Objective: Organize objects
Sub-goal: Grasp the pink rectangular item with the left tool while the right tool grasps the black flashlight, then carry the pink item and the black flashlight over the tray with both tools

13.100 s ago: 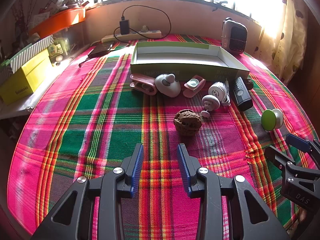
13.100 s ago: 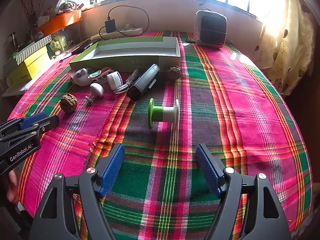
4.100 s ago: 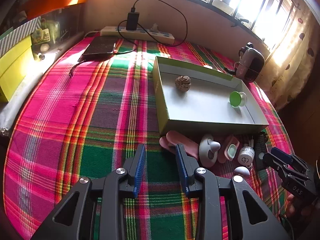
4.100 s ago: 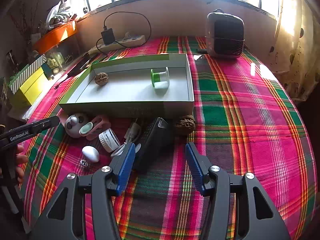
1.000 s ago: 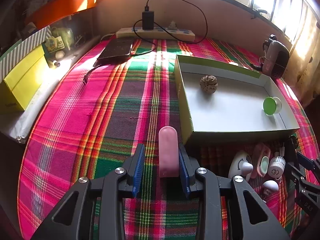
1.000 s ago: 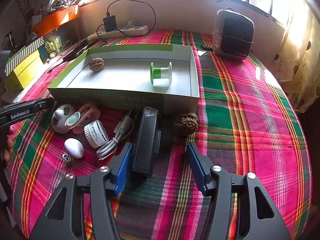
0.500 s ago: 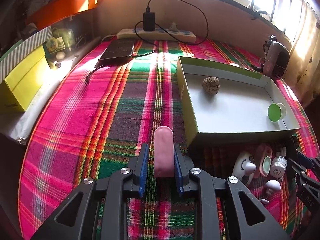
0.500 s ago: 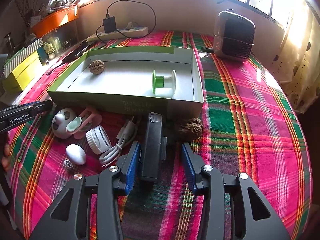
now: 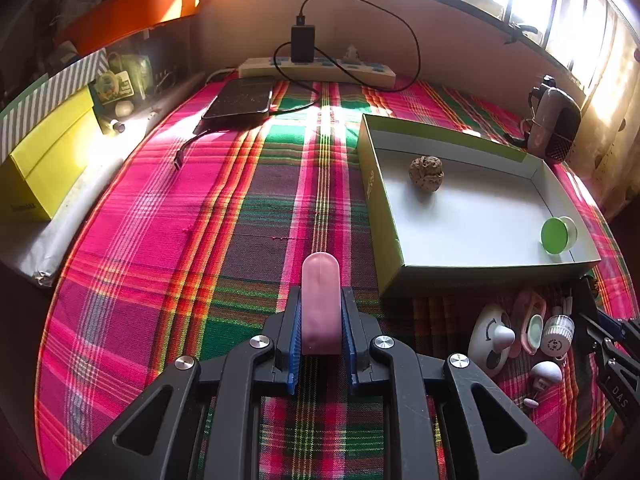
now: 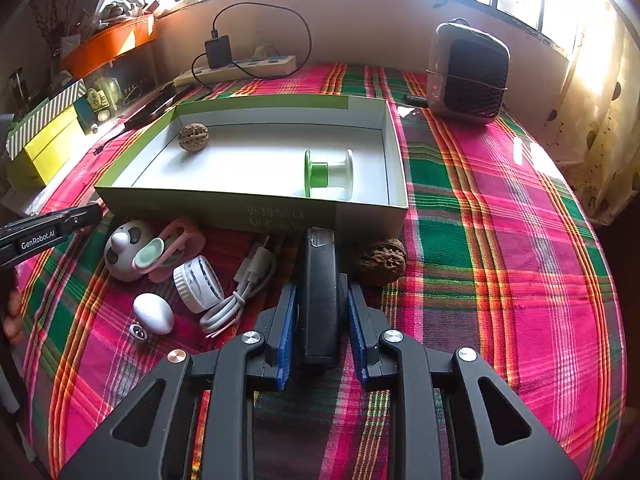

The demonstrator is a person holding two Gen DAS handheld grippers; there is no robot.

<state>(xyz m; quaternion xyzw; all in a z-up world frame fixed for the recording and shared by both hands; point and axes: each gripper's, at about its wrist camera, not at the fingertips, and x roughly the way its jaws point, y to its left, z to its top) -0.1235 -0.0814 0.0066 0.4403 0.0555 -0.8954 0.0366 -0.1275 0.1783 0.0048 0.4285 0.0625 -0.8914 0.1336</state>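
Observation:
My left gripper [image 9: 320,296] is shut on a pink rounded case [image 9: 320,276], which lies on the plaid cloth left of the green box [image 9: 480,220]. A walnut [image 9: 426,173] and a green spool [image 9: 558,235] lie in the box. In the right wrist view, a black device [image 10: 320,280] lies between the jaws of my right gripper [image 10: 322,292], in front of the box [image 10: 256,168]. These jaws are closing, with a thin gap left at its side. A second walnut [image 10: 380,262] sits just right of the device.
A panda toy [image 10: 122,250], pink holder [image 10: 176,248], white round gadget [image 10: 198,284], white cable [image 10: 244,288] and white egg [image 10: 153,313] crowd the cloth left of the device. A power strip [image 9: 316,68], phone [image 9: 240,100], small heater [image 10: 468,70] and yellow box [image 9: 44,164] line the back and left.
Both pairs of jaws have narrowed: the left pads came together onto the pink case, the right pads drew in around the black device. Neither hand shifted.

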